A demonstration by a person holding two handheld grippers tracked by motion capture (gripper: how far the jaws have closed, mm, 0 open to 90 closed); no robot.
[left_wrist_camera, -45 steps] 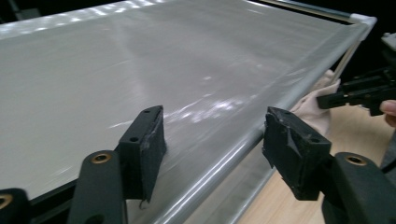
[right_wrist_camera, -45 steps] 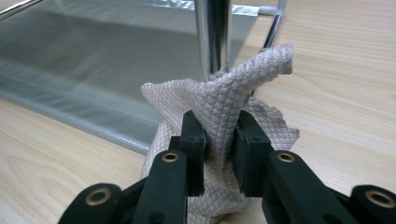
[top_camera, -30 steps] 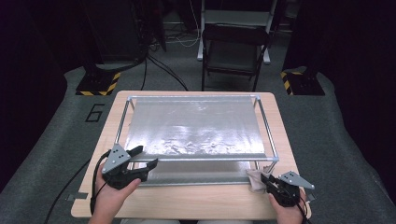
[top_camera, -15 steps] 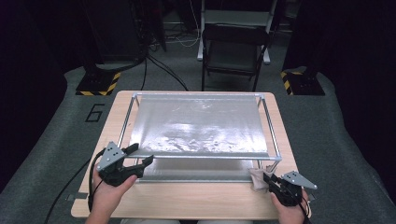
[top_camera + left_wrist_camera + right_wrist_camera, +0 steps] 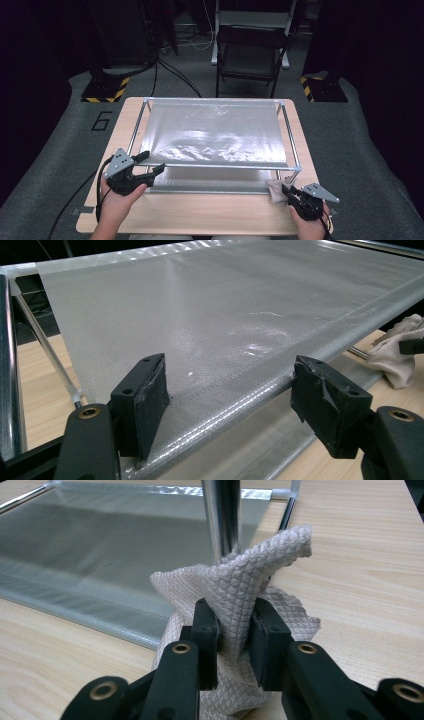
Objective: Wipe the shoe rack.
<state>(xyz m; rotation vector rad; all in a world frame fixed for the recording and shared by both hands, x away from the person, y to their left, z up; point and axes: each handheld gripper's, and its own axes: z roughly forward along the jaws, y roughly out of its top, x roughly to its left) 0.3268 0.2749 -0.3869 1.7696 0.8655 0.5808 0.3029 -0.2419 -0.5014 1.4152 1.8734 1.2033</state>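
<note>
A silvery mesh sheet (image 5: 215, 132) is stretched over a metal tube frame (image 5: 291, 142) on the wooden table (image 5: 200, 212). My left gripper (image 5: 155, 161) is open at the sheet's front left corner. In the left gripper view its jaws stand wide apart (image 5: 235, 405) over the front edge of the sheet (image 5: 240, 325), without pressing on it. My right gripper (image 5: 286, 190) is shut on a white waffle-textured cloth (image 5: 274, 191) at the frame's front right corner. The right gripper view shows the pads pinching a bunched fold of the cloth (image 5: 235, 595) just in front of a shiny upright post (image 5: 220, 515).
A lower strip of the sheet (image 5: 210, 180) lies flat on the table under the front rail. A folding chair (image 5: 250, 50) stands beyond the table's far edge. Black stands with yellow-striped bases (image 5: 105, 90) sit on the grey floor. Cables trail off the left side.
My left gripper has shifted slightly to the left along the sheet's front edge. The right gripper has stayed in place with the cloth.
</note>
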